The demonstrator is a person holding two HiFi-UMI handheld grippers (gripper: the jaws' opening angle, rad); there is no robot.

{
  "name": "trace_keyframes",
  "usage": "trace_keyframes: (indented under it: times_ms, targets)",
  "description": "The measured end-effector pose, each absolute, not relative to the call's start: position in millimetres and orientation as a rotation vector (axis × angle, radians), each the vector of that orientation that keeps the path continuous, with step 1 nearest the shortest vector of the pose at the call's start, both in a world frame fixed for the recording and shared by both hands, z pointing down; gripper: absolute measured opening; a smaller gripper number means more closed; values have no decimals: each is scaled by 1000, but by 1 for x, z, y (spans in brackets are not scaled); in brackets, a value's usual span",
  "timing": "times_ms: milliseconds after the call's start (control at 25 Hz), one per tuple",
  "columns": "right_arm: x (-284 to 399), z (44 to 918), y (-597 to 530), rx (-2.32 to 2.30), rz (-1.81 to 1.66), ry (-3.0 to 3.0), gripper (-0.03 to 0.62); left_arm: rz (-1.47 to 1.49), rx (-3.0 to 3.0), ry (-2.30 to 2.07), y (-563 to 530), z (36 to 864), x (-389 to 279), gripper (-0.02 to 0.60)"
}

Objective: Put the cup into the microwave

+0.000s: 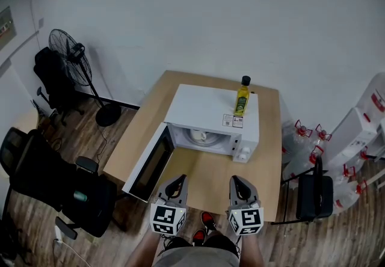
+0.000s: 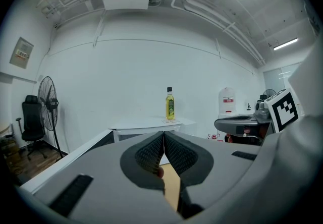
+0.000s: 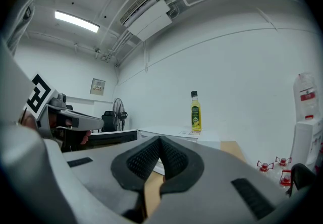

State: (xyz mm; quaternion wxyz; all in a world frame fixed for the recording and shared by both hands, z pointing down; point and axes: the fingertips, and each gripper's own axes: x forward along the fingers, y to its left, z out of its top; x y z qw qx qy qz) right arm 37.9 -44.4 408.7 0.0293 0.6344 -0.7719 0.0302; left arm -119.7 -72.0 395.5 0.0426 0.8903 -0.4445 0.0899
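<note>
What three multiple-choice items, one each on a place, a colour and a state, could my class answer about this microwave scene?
1. Where does the bottle stand?
A. on top of the microwave
B. on the floor
C. inside the microwave

2. What colour is the microwave's casing?
A. black
B. white
C. red

3. How is the microwave's door?
A. shut
B. taken off
C. open

Answers:
1 A, since the head view shows the bottle upright on the casing's top, near its right back corner.
2 B, since the top and front frame show white in the head view.
3 C, since the door is swung out to the left and the cavity shows.
</note>
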Motion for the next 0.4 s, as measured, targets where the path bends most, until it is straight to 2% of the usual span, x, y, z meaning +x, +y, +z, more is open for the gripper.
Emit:
trace_keyframes:
  times_ms: [400]
  targets:
    - [38, 412, -46, 1949, 106, -2386, 17, 267, 2724, -1361, -74, 395, -117, 25]
